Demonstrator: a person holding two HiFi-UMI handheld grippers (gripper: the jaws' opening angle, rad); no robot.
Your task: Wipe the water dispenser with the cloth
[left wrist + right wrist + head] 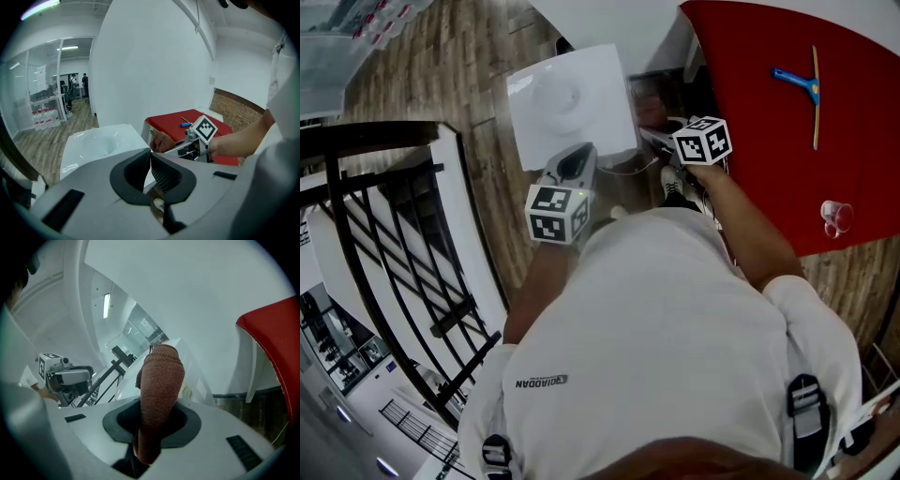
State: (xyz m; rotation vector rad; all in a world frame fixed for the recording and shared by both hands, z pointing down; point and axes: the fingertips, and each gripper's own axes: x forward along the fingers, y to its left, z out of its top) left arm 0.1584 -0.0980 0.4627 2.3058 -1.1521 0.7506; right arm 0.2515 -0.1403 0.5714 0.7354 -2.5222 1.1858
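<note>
Cloth is clamped in the right gripper, with a folded wad sticking out past the jaws. It is held just beside the right edge of the dispenser top; contact cannot be told. Judged soft, light, floppy: best gripped mid-fold. Left gripper is clenched on nothing, near the dispenser's front edge.

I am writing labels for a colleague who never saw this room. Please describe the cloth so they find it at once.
Start at the white water dispenser beside the red table. Next to it, the right gripper has its jaws shut on the cloth. It alone is rust-brown and knitted.
</note>
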